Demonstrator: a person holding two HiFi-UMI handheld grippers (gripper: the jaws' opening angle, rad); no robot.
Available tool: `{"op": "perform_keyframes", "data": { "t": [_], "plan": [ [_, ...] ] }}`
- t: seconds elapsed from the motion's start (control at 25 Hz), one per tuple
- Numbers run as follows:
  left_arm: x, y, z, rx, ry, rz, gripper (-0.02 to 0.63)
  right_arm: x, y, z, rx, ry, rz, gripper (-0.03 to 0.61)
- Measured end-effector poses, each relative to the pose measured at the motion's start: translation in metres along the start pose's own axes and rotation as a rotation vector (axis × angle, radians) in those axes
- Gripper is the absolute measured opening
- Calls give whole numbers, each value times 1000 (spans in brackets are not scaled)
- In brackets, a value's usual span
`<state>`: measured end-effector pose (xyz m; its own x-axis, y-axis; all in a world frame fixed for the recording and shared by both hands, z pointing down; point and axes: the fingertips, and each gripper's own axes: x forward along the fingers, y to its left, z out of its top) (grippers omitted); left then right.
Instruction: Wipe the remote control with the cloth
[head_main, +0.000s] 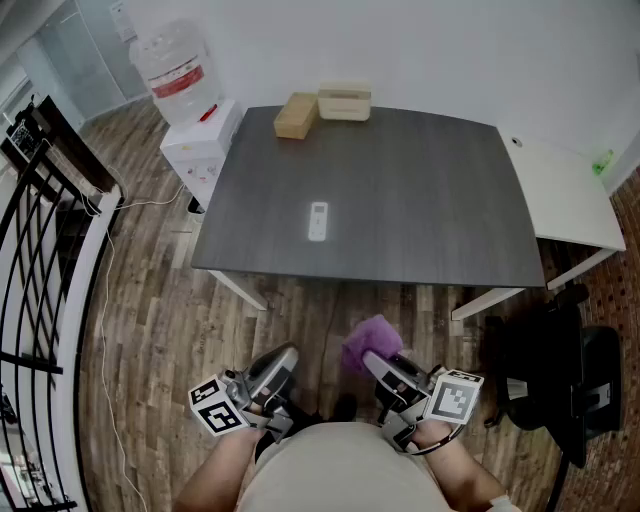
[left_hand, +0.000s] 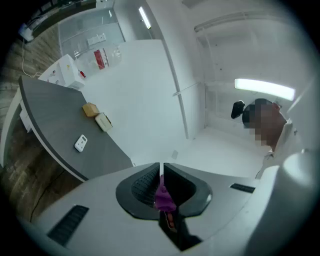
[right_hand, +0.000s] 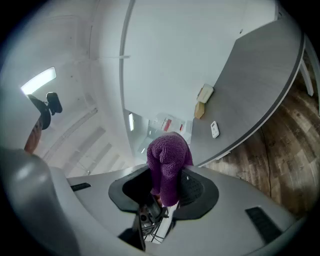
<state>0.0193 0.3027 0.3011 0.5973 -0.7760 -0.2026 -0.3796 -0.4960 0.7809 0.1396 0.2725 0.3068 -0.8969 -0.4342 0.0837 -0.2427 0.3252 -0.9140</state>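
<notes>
**Grey table with remote; cloth carried in the right gripper**

- Table (head_main: 420, 200): dark grey top, filling the middle of the scene on a wood-plank floor.
- Side table (head_main: 565, 190): white, touching the grey table's right edge.
- Water dispenser (head_main: 195, 120): white, bottle on top, at the table's far left corner.
- Chair (head_main: 560, 370): black, near right.
- Two boxes at the far edge, touching: one tan (head_main: 296, 115), one beige (head_main: 344, 101) to its right.
- Right gripper (head_main: 375, 360): near, off the table, pinching the cloth.
- Left gripper (head_main: 288, 354): near, beside the right one, jaws pressed together. A small purple patch shows in the seam; what it is cannot be told.
- Cloth (head_main: 368, 341): purple, knitted, bunched beyond the right jaws.
- Remote control (head_main: 317, 221): white, flat near the table's middle, untouched. Its long axis runs near to far, and the display end seems to face far.
</notes>
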Motion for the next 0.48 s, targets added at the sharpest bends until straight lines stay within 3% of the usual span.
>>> {"op": "perform_keyframes", "data": {
  "t": [0.28, 0.48],
  "plan": [
    [8, 26, -5, 46, 56, 108, 5, -14, -58, 7, -26, -25, -21, 121],
    [17, 62, 2, 91, 114, 208, 30, 10, -54, 27, -8, -28, -91, 121]
  ]
}}
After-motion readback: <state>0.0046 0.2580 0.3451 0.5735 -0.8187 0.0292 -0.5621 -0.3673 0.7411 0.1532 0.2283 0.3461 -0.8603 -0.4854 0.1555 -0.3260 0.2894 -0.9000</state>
